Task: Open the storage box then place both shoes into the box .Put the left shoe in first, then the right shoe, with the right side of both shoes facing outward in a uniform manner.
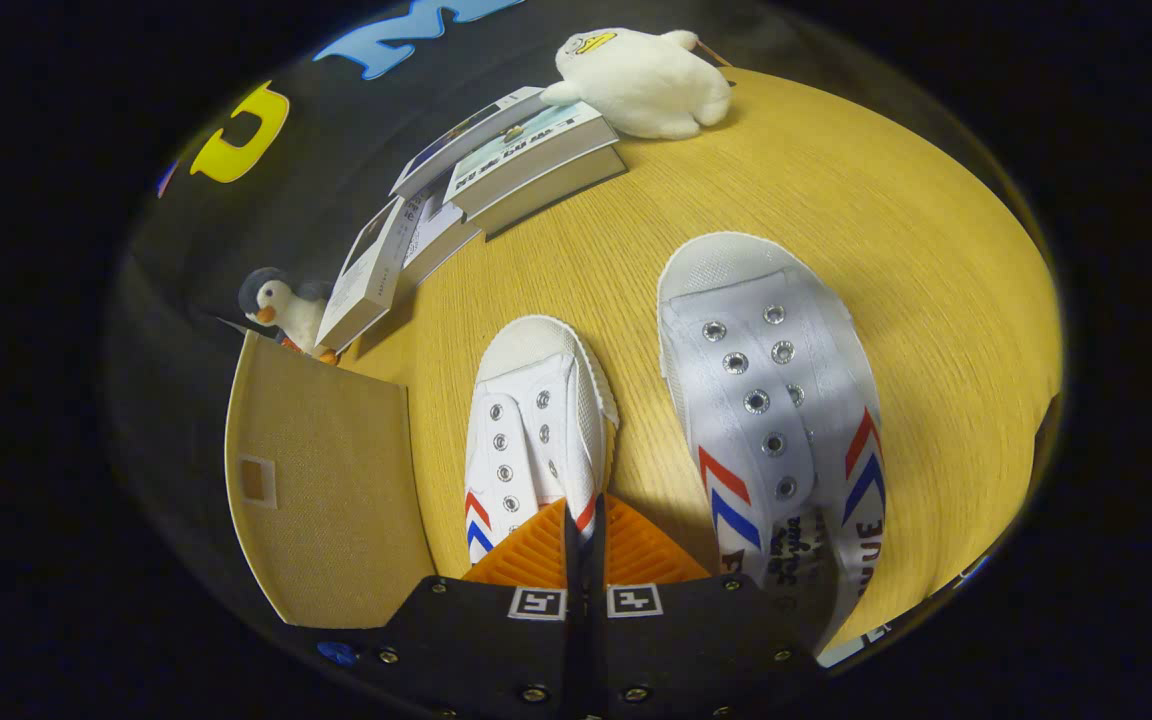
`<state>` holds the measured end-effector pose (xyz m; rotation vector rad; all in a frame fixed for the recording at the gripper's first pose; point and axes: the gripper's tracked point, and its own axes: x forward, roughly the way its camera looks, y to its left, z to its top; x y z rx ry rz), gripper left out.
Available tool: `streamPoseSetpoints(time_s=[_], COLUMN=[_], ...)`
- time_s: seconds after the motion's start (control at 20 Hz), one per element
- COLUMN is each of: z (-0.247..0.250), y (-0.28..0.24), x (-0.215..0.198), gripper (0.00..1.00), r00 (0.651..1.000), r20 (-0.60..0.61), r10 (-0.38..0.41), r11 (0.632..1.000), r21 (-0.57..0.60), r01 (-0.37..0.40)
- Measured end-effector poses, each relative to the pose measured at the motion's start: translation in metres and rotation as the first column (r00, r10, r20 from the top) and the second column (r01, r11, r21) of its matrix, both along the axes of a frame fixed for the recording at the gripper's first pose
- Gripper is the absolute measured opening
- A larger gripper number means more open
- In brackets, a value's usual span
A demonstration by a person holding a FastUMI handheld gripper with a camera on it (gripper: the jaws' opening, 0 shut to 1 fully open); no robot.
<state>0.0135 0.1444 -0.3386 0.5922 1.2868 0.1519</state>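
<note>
Between your gripper's [584,530] fingers there is almost no gap: they stand pressed nearly together, and you can see only a thin slit between them. Whether they pinch any part of the smaller-looking shoe [534,425] you cannot tell, since its heel end is hidden under the fingertips [536,555]. That shoe is white with red and blue chevrons on its sides and metal eyelets, no laces showing, and its toe points away from you along the line of the fingers.

Take that shoe as your landmark. Just to its right, not touching it, lies the second shoe [771,400], the same white pattern with red and blue chevrons, looming larger and also toe-away; its tongue hangs down toward you with printed lettering on it. To the left of your landmark shoe stands the storage box [321,480], a tan fabric one with a small label patch on the surface facing you; you see that surface flat and closed. Both shoes rest on the wooden table [886,250], outside the box.

Beyond the box's far corner a toy penguin [281,305] peeks out. Farther past the shoe's toe lies a spread of books [476,190] along the table's back edge, and a white plush duck [641,80] sits at their far right end.
</note>
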Motion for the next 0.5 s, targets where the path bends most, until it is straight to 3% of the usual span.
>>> streamPoseSetpoints(time_s=[0.5], z=[0.077], y=[0.027], x=[0.021], gripper=[0.01], r00=[0.997], r20=[0.072], r10=[0.015], r11=[0.993], r21=[0.114], r01=[-0.023])
